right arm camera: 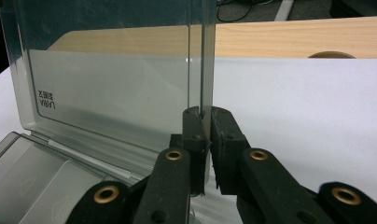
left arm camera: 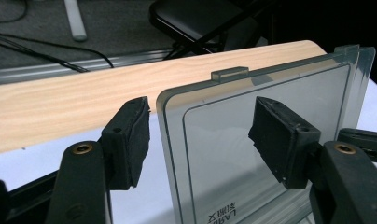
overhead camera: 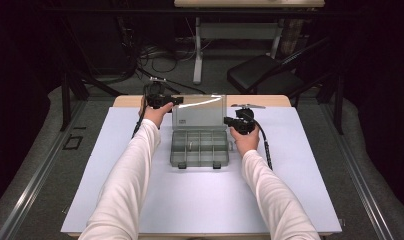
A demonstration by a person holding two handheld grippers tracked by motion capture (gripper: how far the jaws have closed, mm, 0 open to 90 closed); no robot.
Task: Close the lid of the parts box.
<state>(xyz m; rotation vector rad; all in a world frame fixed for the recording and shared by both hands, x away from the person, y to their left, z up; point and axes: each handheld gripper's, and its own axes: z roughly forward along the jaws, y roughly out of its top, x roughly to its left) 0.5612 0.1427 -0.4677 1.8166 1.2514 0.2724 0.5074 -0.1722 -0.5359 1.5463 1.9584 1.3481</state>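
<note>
One clear grey organizer box (overhead camera: 199, 148), lid (overhead camera: 198, 112) upright, w/ divided compartments.

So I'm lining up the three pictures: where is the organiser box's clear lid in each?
High view: lid stands upright at centre, behind the compartment tray.
Left gripper view: lid at centre-right, between the open left tool pads.
Right gripper view: lid at upper left, its edge pinched by the right tool.
Shared landmark: the wooden table edge.

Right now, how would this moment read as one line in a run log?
box: open on table | lid: upright | right claw: pinching lid edge | left claw: open astride lid's other edge
</note>
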